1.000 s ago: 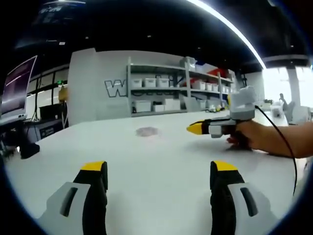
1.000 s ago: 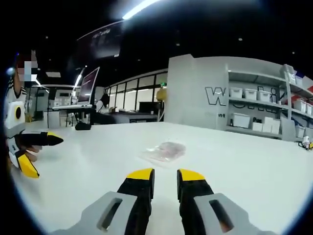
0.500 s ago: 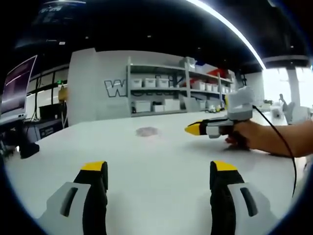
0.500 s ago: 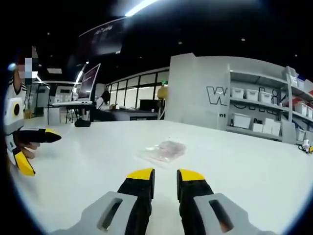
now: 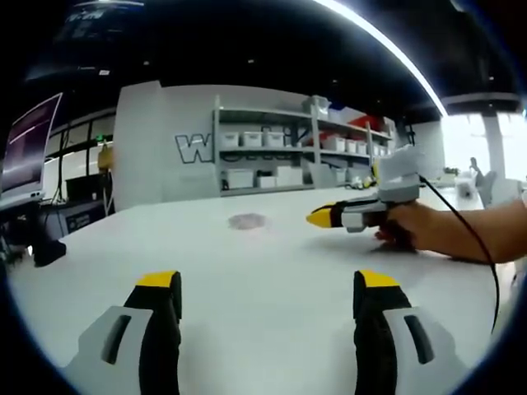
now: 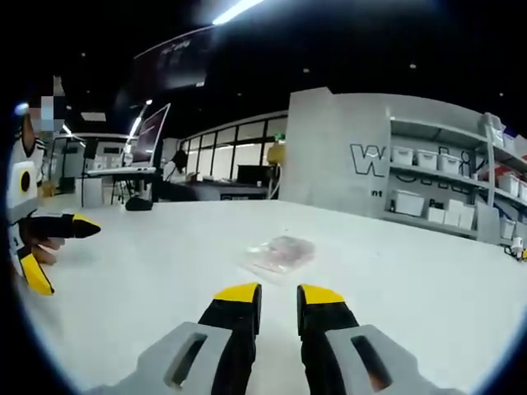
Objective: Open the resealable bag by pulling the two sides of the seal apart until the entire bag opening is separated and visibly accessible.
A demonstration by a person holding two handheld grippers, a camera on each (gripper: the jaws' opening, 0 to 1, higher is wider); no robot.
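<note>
The clear resealable bag (image 6: 280, 253) with pinkish contents lies flat on the white table (image 6: 395, 280), also seen as a small patch, the bag (image 5: 247, 220), further off. My right gripper (image 6: 279, 295) hovers short of the bag with a narrow gap between its jaws and nothing in it. Held by a hand, the right gripper (image 5: 323, 217) points at the bag from the right. My left gripper (image 5: 265, 281) is wide open and empty, well back from the bag. The left gripper (image 6: 58, 251) shows far left, jaws spread.
Grey shelving (image 5: 280, 152) with white bins stands behind the table, next to a grey wall with lettering. A monitor (image 5: 29, 148) and a dark object (image 5: 45, 247) sit at the left. A cable (image 5: 473, 239) runs from the right gripper over a forearm (image 5: 478, 239).
The right gripper has edged a little toward the bag, moving left in the left gripper view. The left gripper and the bag have stayed where they were.
</note>
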